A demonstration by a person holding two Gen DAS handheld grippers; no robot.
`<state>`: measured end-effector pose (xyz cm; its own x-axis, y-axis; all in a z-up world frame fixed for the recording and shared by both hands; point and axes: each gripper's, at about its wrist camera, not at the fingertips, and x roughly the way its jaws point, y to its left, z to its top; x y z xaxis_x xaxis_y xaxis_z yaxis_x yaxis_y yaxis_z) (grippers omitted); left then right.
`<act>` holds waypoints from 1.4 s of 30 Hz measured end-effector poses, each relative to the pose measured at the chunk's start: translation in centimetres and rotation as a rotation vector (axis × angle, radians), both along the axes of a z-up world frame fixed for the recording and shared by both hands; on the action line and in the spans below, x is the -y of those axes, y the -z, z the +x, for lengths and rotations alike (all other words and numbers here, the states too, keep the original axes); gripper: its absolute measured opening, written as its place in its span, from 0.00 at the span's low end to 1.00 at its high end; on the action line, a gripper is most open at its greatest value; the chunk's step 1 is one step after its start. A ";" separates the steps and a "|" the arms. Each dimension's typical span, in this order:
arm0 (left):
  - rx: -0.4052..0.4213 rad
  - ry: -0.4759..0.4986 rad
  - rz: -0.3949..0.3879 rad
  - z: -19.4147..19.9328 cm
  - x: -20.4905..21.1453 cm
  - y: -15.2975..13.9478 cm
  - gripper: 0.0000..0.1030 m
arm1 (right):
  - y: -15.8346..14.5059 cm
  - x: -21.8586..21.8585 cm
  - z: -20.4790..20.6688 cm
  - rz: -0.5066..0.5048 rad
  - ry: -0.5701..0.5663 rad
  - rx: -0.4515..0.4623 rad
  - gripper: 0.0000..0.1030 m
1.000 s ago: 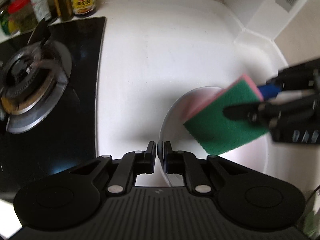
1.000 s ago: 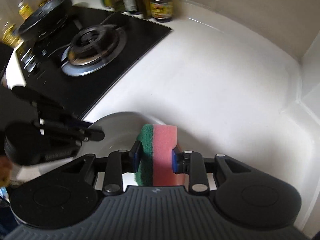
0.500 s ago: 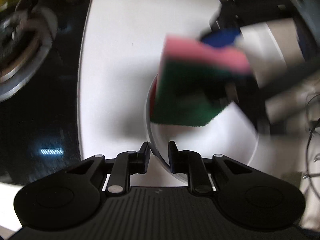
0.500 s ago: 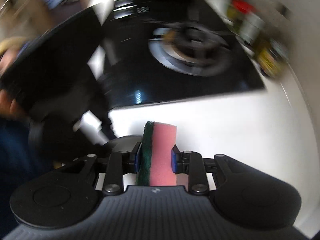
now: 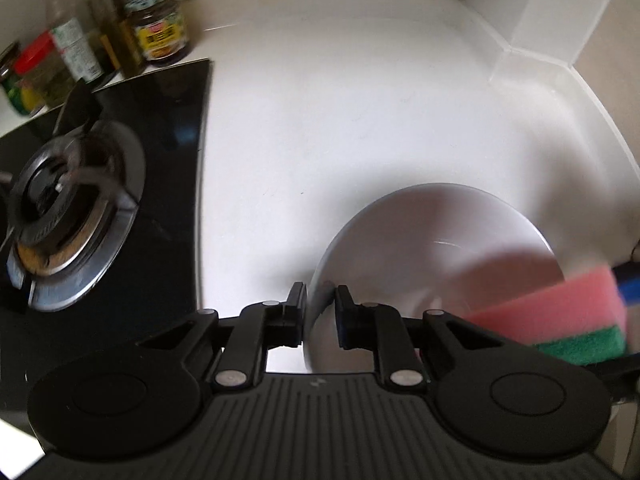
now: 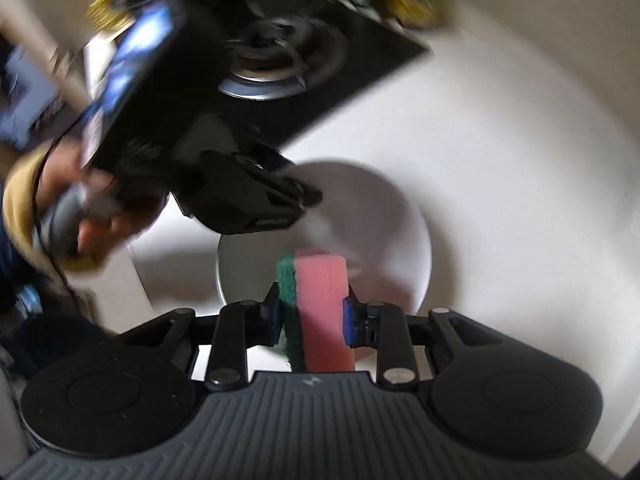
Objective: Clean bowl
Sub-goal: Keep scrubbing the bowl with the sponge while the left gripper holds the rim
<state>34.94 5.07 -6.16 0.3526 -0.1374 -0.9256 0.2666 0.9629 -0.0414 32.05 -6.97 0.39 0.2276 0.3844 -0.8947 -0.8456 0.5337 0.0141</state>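
A white bowl (image 5: 432,252) is held just above the white counter, tilted. My left gripper (image 5: 319,304) is shut on its near rim, one finger inside and one outside. My right gripper (image 6: 310,312) is shut on a pink and green sponge (image 6: 320,300), held at the bowl's (image 6: 380,216) near edge. In the left wrist view the sponge (image 5: 560,316) shows at the bowl's right side, pink face up. The left gripper also shows in the right wrist view (image 6: 304,200), gripping the bowl's far left rim.
A black gas hob with a steel burner (image 5: 68,208) lies left of the bowl. Jars and bottles (image 5: 160,28) stand along the back wall behind it. The white counter (image 5: 360,100) runs to a corner wall at the right.
The sponge has swept from over the bowl's middle down to its right edge. The left wrist view has swung back to show the hob and jars. Both grips have held.
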 end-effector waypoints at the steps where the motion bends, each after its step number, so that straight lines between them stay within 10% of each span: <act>1: -0.009 0.019 -0.005 0.0 0.1 0.0 0.14 | -0.2 -0.5 -0.3 -0.021 -0.092 0.098 0.23; 3: -0.029 0.058 -0.018 0.1 0.0 -0.1 0.11 | 0.3 -1.8 -0.6 -0.103 -0.291 0.289 0.24; 8: -0.062 0.070 -0.075 1.3 -1.3 0.8 0.13 | 2.7 -3.9 -1.3 -0.307 -0.566 0.309 0.23; 11: -0.038 0.037 -0.082 1.3 -1.5 0.8 0.14 | 3.1 -4.5 -1.1 -0.393 -0.459 0.182 0.23; 17: 0.002 0.012 -0.060 1.9 -0.4 0.9 0.18 | 0.8 -3.1 1.8 -0.122 -0.134 -0.189 0.23; 26: -0.013 0.062 -0.057 2.4 -0.5 1.0 0.15 | 2.2 -4.5 2.5 -0.390 -0.402 0.152 0.23; 29: -0.003 0.051 -0.063 2.3 -0.6 1.1 0.18 | 2.8 -4.5 1.5 -0.428 -0.405 0.053 0.23; 33: -0.001 0.050 -0.075 2.7 -0.4 1.1 0.20 | 1.3 -3.7 2.8 -0.216 -0.241 -0.173 0.23; 42: -0.138 -0.191 -0.216 0.7 -3.9 -0.3 0.09 | 2.6 -2.4 3.4 -0.185 -0.035 -0.052 0.25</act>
<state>35.67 8.99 -5.87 0.2640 -0.2797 -0.9231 0.0600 0.9599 -0.2737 35.41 -4.62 -2.16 0.1689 0.2194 -0.9609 -0.8646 0.5011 -0.0376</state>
